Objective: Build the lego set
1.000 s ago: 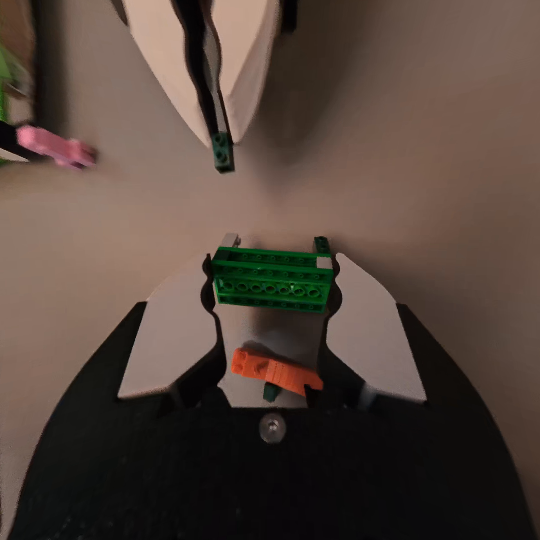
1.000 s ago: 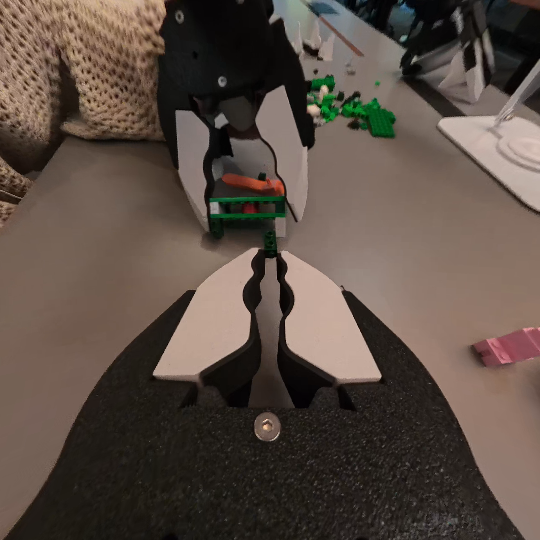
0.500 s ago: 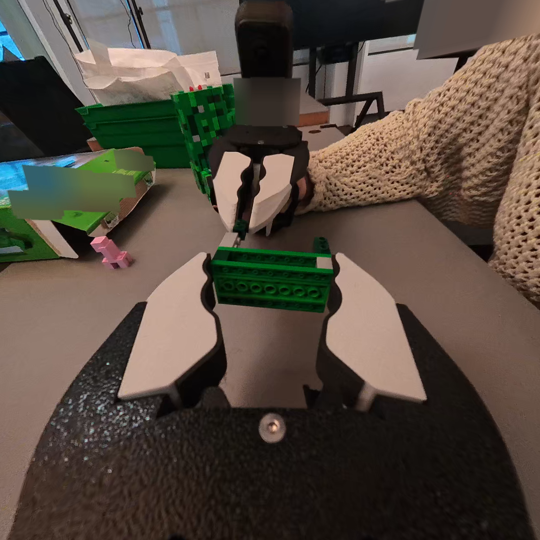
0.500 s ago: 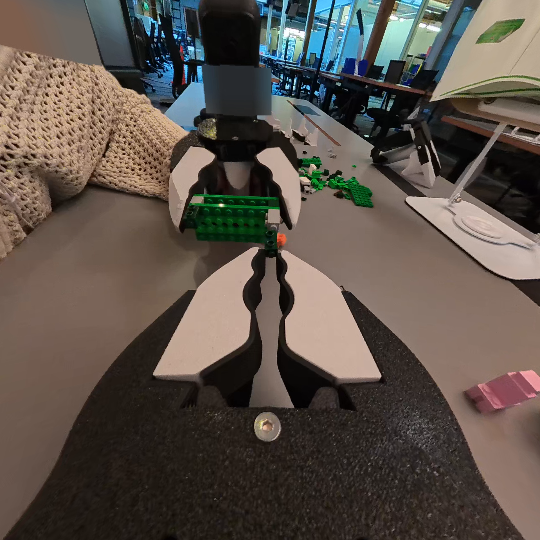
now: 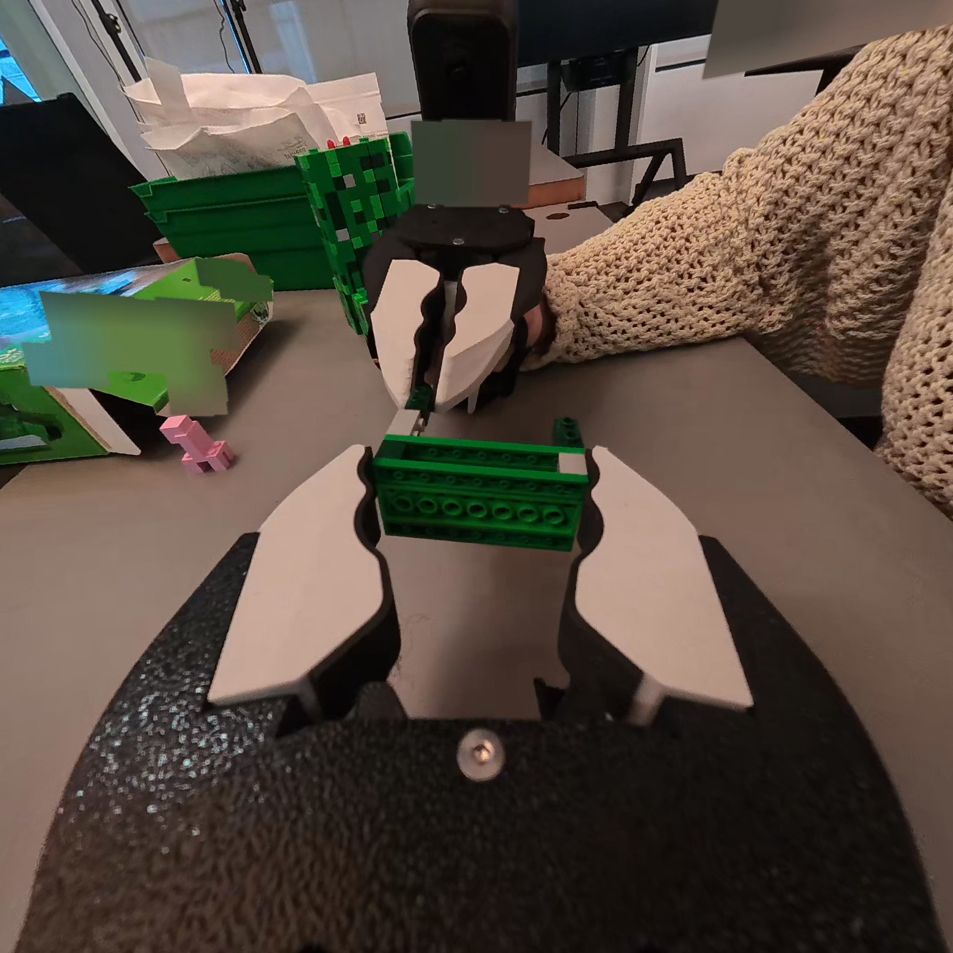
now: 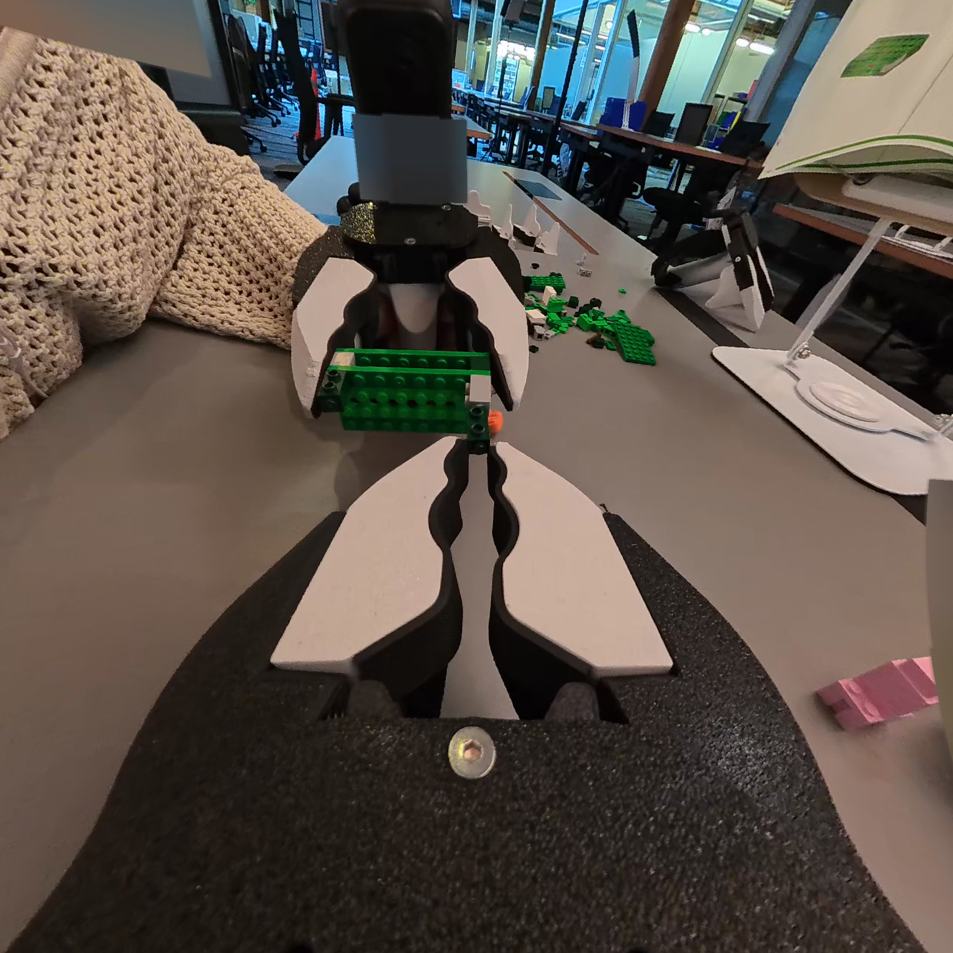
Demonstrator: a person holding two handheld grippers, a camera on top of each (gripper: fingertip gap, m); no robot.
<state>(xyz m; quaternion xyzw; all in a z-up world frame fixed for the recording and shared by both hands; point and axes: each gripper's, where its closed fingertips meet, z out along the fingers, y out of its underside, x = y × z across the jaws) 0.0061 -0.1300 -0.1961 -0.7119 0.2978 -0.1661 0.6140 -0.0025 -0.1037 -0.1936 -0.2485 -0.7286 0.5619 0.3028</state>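
Observation:
My left gripper (image 5: 478, 464) is shut on a bright green Lego assembly (image 5: 479, 508) with a grey block at each end, held above the grey table (image 5: 696, 412). My right gripper (image 5: 424, 399) faces it, shut on a small dark green brick (image 5: 419, 398) that meets the assembly's far left grey corner (image 5: 405, 424). In the right wrist view the right gripper (image 6: 475, 444) holds the brick (image 6: 478, 428) against the near right end of the assembly (image 6: 407, 399) in the left gripper (image 6: 410, 399). An orange piece (image 6: 495, 420) peeks out beside it.
A pink Lego pig (image 5: 198, 444) (image 6: 882, 691) lies on the table. A green block figure (image 5: 356, 206), green trays (image 5: 232, 222), a set box (image 5: 129, 335) and white bag (image 5: 247, 124) stand behind. Loose green bricks (image 6: 593, 319) and a white booklet stand (image 6: 825, 407) lie beyond. Knitted sleeves (image 5: 748, 232) flank both grippers. Both grippers' tips are close together, under 4 cm apart. From either gripper's tips it is about 20 cm to the pink Lego pig (image 5: 198, 444). It is also in sight in the right wrist view (image 6: 875, 683).
Both grippers have tipped up from looking down at the table to level. The right gripper has brought the small dark green brick up to the assembly's corner. The orange piece has left the left view.

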